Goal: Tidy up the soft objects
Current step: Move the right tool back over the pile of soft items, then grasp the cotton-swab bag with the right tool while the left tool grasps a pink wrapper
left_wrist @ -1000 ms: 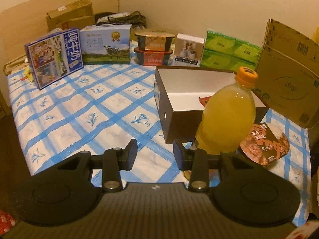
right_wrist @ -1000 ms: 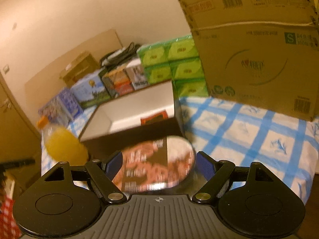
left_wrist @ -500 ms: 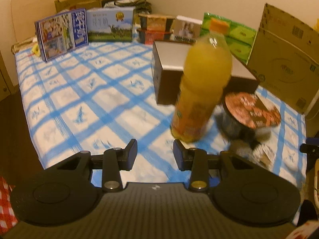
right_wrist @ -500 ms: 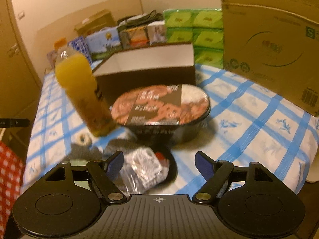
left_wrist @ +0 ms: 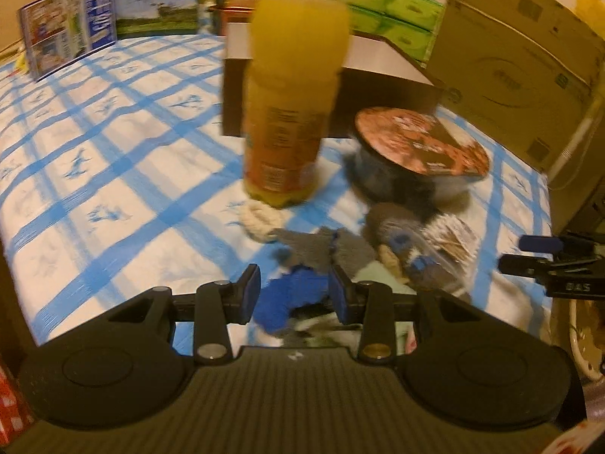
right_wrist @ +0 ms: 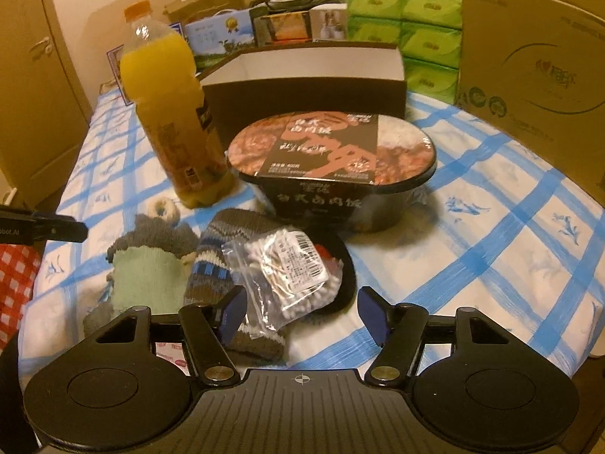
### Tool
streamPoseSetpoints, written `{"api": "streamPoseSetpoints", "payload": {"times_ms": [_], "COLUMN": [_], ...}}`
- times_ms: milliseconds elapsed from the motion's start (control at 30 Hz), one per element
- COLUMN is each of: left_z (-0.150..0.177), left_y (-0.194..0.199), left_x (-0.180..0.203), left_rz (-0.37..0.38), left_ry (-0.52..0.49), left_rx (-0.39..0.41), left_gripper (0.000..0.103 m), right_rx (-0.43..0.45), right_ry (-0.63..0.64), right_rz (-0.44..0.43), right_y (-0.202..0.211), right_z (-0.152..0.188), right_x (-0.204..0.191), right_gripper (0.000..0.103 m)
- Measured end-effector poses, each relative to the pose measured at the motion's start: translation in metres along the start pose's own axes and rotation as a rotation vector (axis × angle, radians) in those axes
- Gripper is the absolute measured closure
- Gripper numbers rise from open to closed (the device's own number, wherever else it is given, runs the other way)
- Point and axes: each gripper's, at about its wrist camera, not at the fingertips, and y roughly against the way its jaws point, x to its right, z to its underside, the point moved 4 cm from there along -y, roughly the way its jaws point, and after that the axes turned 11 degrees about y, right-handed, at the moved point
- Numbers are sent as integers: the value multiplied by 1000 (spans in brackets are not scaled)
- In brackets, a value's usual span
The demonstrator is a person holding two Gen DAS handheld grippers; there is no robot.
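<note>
Soft things lie in a pile at the near edge of the checked cloth: a grey and pale green knitted piece [right_wrist: 145, 265], a striped brown and blue knitted sock [right_wrist: 215, 261] and a cream rope ring [left_wrist: 259, 217]. A blue soft piece [left_wrist: 291, 297] lies between the jaws of my left gripper [left_wrist: 295, 293], which is open just above it. My right gripper [right_wrist: 302, 312] is open over a clear bag of cotton swabs [right_wrist: 283, 265] that rests on the sock. The open dark box [right_wrist: 317, 75] stands behind.
An orange juice bottle [right_wrist: 170, 113] and a sealed rice bowl [right_wrist: 332, 166] stand between the pile and the box. A large cardboard carton [right_wrist: 537, 56], green tissue packs [right_wrist: 416, 26] and boxed goods [left_wrist: 113, 19] line the back. The bed edge is close on the left.
Both grippers have drawn back and dipped toward the near edge, bringing the soft pile into view. The left gripper's jaws now straddle the blue soft piece.
</note>
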Motion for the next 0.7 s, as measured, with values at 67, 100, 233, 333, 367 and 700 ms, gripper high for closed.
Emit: {"api": "streamPoseSetpoints", "payload": {"times_ms": [67, 100, 233, 333, 367, 700], "left_z": [1, 1, 1, 0, 0, -10], "left_y": [-3, -5, -15, -24, -27, -47], "left_x": [12, 16, 30, 37, 39, 44], "left_rz": [12, 18, 39, 26, 22, 8], "left_ry": [-24, -30, -48, -70, -74, -89], "left_rx": [0, -3, -12, -11, -13, -17], "left_gripper": [67, 67, 67, 67, 67, 67], "right_rx": [-1, -2, -4, -6, -7, -17], "right_ry": [16, 26, 56, 73, 79, 127], "right_rz": [3, 5, 13, 22, 22, -8], "right_y": [-4, -6, -15, -23, -25, -57], "right_z": [0, -1, -3, -4, -4, -4], "right_x": [-2, -2, -2, -1, -1, 0], "right_gripper": [39, 39, 39, 39, 39, 39]}}
